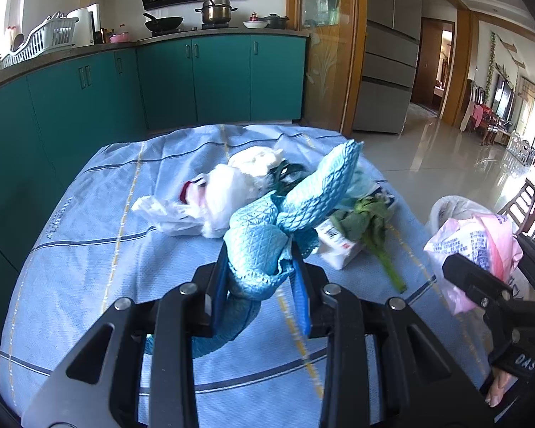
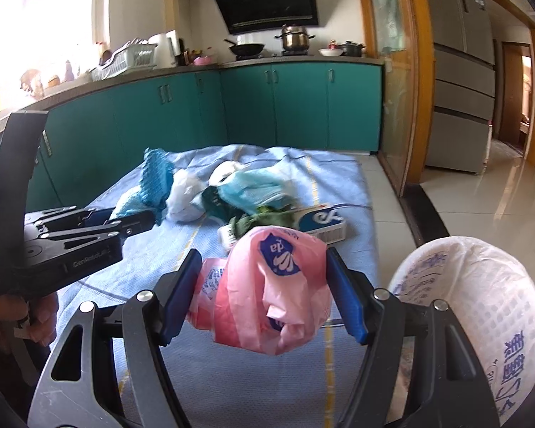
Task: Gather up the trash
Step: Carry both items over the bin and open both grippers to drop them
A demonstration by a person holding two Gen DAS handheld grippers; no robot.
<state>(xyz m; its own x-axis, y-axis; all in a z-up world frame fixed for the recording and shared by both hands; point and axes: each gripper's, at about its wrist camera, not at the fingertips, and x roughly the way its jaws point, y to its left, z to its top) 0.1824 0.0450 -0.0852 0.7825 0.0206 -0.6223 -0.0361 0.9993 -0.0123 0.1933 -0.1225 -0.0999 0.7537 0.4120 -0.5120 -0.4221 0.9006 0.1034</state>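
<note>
Left hand-held gripper (image 1: 260, 267) clamped shut; right hand-held gripper (image 2: 264, 285) gripping.

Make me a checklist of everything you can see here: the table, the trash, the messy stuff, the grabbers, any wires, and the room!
Surface: table under a blue striped cloth.
Job's things: white plastic bag, leafy green stalk, white carton, lined trash bin at the table's right.
Clutter: nothing seen besides the trash.
Grippers: left gripper shut on blue cloth; right gripper shut on pink plastic bag.
Cables: nothing seen.
Surroundings: teal cabinets, steel pot, fridge.
</note>
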